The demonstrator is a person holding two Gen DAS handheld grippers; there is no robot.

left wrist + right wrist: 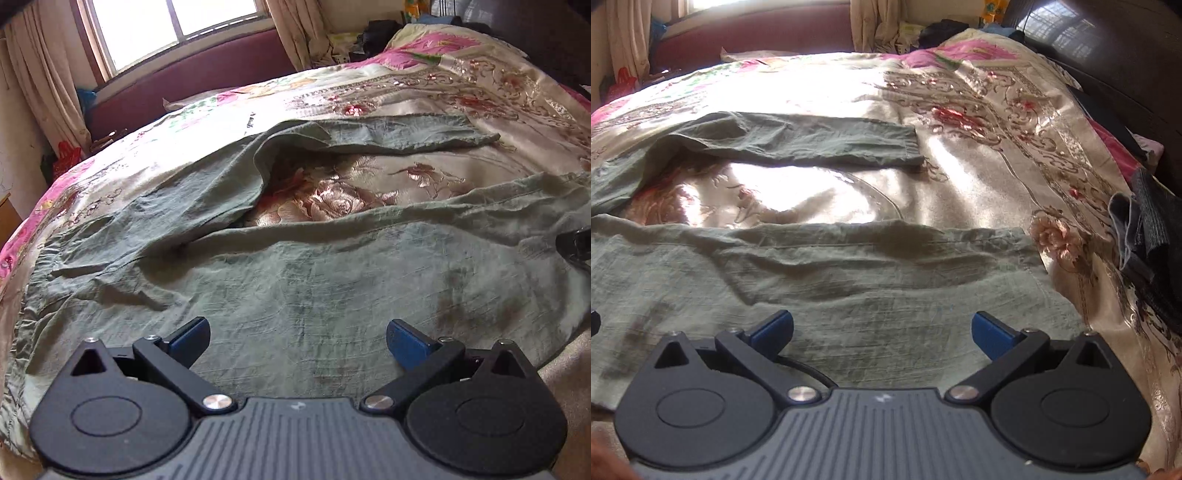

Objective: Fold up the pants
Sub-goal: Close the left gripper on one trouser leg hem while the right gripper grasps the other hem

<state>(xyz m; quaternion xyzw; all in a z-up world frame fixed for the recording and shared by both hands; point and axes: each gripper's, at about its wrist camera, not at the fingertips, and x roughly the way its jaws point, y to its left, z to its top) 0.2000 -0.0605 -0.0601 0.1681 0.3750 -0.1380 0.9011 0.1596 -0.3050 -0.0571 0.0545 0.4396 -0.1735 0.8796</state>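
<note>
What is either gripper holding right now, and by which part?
Nothing. The left gripper and right gripper are both open above the near leg of the green pants, with no fabric between their fingers.

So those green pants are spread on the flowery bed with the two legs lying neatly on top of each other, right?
Not quite. The green pants do lie on the flowery bedspread, but the legs are splayed apart, with bedspread showing between them. The right wrist view shows this gap best.

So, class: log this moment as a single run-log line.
pants: unfolded, legs apart on bedspread | left gripper: open, above near leg | right gripper: open, empty
</note>
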